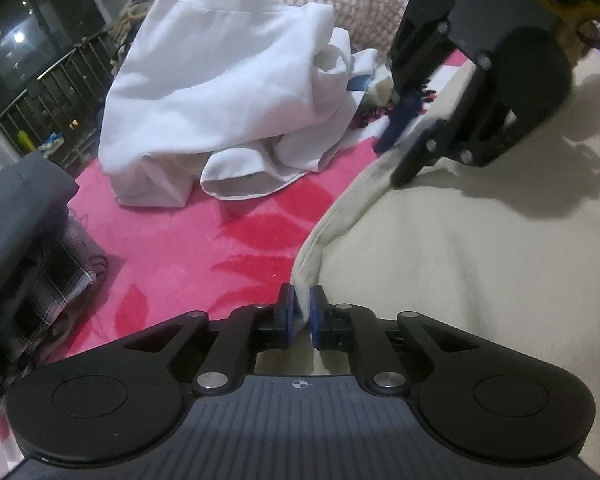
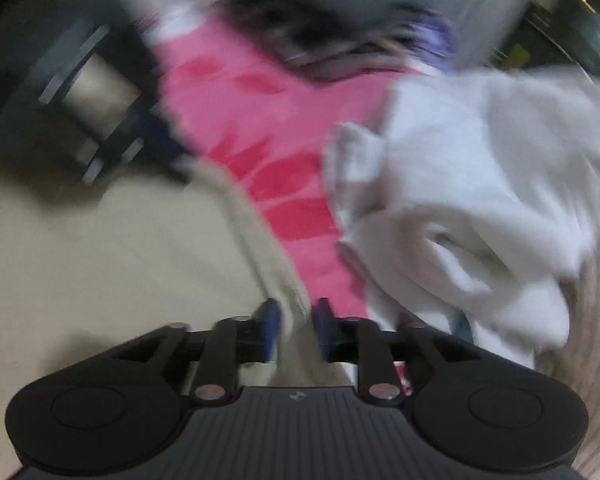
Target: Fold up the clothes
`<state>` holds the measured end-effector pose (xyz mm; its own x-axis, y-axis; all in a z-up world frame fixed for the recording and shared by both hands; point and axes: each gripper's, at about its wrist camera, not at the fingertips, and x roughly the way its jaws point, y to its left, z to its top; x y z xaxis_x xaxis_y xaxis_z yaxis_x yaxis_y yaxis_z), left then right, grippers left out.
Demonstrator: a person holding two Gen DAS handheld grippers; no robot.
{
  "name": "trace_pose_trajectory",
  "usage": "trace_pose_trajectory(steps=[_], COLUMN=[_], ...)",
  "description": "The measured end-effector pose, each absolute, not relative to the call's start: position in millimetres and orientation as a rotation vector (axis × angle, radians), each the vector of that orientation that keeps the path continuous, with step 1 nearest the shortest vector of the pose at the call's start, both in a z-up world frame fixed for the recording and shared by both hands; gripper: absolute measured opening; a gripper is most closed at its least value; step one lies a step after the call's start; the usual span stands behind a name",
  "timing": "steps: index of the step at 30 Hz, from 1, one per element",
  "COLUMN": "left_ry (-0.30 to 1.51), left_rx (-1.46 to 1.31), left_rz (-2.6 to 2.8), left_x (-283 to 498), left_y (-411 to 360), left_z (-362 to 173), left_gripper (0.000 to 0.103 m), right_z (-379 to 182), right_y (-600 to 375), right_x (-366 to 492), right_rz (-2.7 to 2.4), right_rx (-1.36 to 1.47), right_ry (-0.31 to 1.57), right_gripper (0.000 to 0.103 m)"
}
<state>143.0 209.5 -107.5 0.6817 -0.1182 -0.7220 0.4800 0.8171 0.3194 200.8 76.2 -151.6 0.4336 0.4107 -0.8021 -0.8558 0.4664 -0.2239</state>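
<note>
The left gripper has its jaws nearly closed, the blue pads pinching the ribbed hem of a cream garment that spreads out flat ahead of the jaws and to their right. The right gripper has the same hem running between its jaws, which stand partly apart; that view is blurred, so I cannot tell whether its pads press the cloth or only straddle it. In the left wrist view, the right gripper sits farther along that hem, ahead of the left jaws.

As for progress, I judge the fold of this garment barely begun: it lies open on the pink blanket with no visible crease, and both grippers are only at its edge. A crumpled white garment lies ahead and left of the left jaws, still unfolded (clearly waiting its turn). Far left of those jaws sits a stack of dark and plaid clothes that looks already folded. So some pieces appear done, with at least two remaining.
</note>
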Motion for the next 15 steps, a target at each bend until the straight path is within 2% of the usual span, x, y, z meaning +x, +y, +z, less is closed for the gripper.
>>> trace_pose_trajectory(steps=[1,2,4,9,11,15], left_ry=[0.752,0.758,0.774,0.808,0.803,0.778], left_rx=[0.515,0.503,0.475,0.369,0.314,0.211], left_rz=[-0.35,-0.342,-0.327,-0.284,-0.254,-0.209], left_x=[142.3,142.3,144.1,150.2,151.8,158.2], left_y=[210.3,212.5,217.7,234.5,242.3,246.1], left_z=[-106.7,-105.2,-101.4,-85.9,-78.1,-66.4], left_gripper=[0.012,0.015,0.027,0.037,0.04,0.041], right_z=[-144.8,-137.2,-120.0,-85.5,-78.5,-81.3], right_y=[64.9,51.1,11.4,-127.3,-185.2,-279.1], right_x=[209.8,218.7,230.8,228.4,218.6,208.2], right_rz=[0.841,0.807,0.73,0.499,0.364,0.088], right_rx=[-0.577,-0.45,-0.202,0.292,0.371,0.355], right_ry=[0.768,0.785,0.798,0.775,0.764,0.815], right_gripper=[0.048,0.049,0.055,0.056,0.057,0.059])
